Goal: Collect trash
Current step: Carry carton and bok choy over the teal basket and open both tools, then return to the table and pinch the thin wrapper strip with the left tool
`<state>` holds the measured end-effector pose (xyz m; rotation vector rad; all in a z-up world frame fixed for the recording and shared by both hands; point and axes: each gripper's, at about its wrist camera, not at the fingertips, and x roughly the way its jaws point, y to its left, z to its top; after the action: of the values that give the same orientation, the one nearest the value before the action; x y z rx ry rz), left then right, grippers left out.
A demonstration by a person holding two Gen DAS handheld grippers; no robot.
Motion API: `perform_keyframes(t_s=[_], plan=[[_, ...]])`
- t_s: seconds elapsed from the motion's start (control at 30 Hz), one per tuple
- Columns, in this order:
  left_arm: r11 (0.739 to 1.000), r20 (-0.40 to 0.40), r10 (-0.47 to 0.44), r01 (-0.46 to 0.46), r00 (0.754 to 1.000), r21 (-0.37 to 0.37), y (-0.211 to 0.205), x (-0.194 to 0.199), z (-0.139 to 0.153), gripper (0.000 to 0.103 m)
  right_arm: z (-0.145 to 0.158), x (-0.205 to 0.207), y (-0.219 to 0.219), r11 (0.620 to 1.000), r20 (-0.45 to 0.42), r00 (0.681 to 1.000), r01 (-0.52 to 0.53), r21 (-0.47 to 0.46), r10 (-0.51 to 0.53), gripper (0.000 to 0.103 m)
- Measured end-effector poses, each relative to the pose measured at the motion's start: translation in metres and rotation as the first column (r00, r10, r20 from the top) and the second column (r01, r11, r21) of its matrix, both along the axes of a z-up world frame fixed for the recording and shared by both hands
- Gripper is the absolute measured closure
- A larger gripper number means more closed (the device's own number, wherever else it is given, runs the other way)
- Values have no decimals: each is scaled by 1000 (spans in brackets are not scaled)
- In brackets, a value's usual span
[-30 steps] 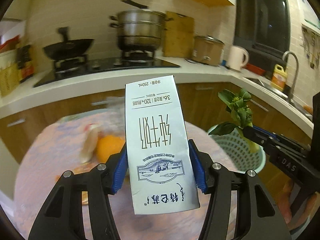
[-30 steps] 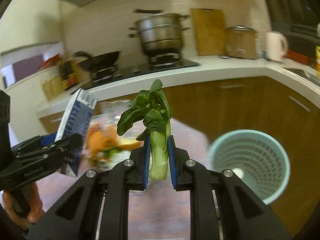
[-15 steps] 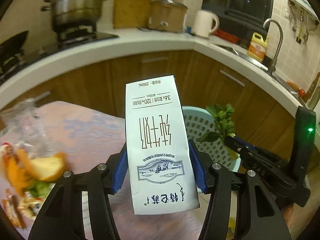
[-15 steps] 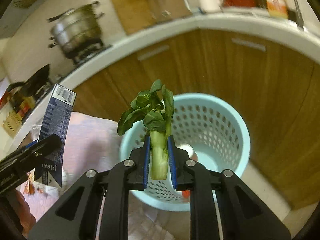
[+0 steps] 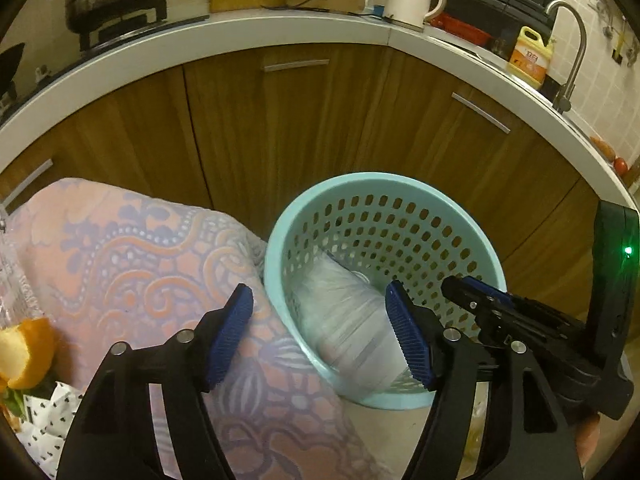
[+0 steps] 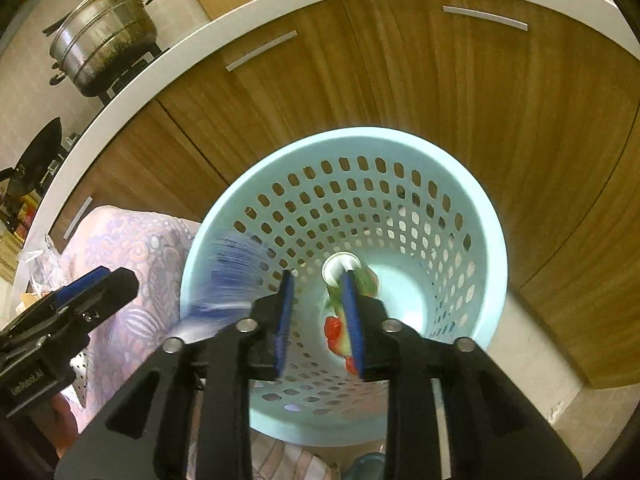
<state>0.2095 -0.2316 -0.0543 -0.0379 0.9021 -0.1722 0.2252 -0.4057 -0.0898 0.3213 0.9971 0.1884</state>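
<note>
Both grippers hang above the pale blue perforated plastic basket (image 6: 460, 216). The left gripper (image 5: 324, 336) is released, jaws spread wide; the white-and-blue milk carton (image 5: 352, 320) appears motion-blurred inside the basket. The right gripper (image 6: 318, 316) is released; the green leafy vegetable (image 6: 362, 280) lies on the basket floor.

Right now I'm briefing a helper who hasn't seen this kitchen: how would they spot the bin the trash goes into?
Look along the curved run of brown wooden cabinets under the white countertop. On the floor before them, right beside the table with the pink and purple patterned cloth, stands the wastebasket. It alone is pale turquoise plastic, round, with walls full of small holes.
</note>
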Motion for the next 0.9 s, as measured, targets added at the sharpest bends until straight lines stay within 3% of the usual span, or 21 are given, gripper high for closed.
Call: perform_keyframes(t_s=[0.37,0.57,0.73,0.9], plan=[[998,77,44,-40,996,-47,27,-30,24,36,18,-20,-1,1000,50,999,-12,3,12,78],[994,154,88,-76,984,-81,55,-66,49,35,52,-42,26,998,133,989,-65,-10,65,78],[983,243,175,-157,954,-95,93,-109,76,26,85,-63,63,989,210,967,-148,-12,147,77],[961,293,273,-247,916,-122,144,-153,93,26,103,-86,113,969,272,931,-246,-30,245,61]])
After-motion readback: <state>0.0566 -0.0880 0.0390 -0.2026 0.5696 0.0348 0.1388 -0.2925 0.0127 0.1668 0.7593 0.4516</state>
